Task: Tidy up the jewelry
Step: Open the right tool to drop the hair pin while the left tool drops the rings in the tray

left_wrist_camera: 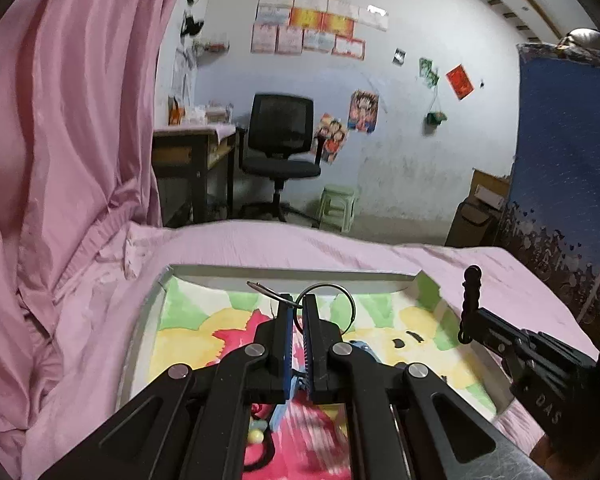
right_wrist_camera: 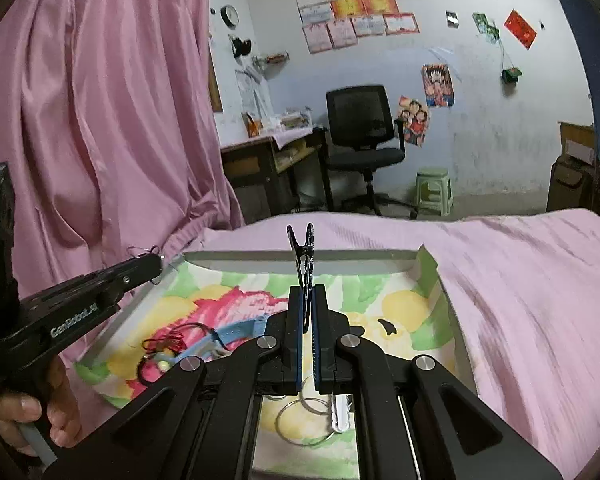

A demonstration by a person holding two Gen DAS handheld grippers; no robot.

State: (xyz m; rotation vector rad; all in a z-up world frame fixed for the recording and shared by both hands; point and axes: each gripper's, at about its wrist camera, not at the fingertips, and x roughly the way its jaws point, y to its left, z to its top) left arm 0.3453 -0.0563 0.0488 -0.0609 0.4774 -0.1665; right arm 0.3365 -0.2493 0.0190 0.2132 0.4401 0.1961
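Note:
A white tray (left_wrist_camera: 284,271) lined with a colourful cartoon cloth lies on a pink bedsheet. My left gripper (left_wrist_camera: 297,300) hovers over it, shut on linked silver metal rings (left_wrist_camera: 327,285) that stick out past its tips. From the right wrist view, the left gripper (right_wrist_camera: 158,266) sits at the tray's far left corner with a thin wire ring (right_wrist_camera: 142,251) showing. My right gripper (right_wrist_camera: 308,292) is shut on a black hair clip (right_wrist_camera: 302,256), held upright above the tray. That clip (left_wrist_camera: 471,292) and the right gripper (left_wrist_camera: 476,320) appear over the tray's right side.
In the tray lie a red cord bracelet (right_wrist_camera: 168,342), a blue strap (right_wrist_camera: 228,334), a pale bead (right_wrist_camera: 164,366), more silver rings (right_wrist_camera: 300,420) and a white scalloped clip (right_wrist_camera: 340,416). A pink curtain (left_wrist_camera: 68,128) hangs at the left. A hand (right_wrist_camera: 56,408) grips the left handle.

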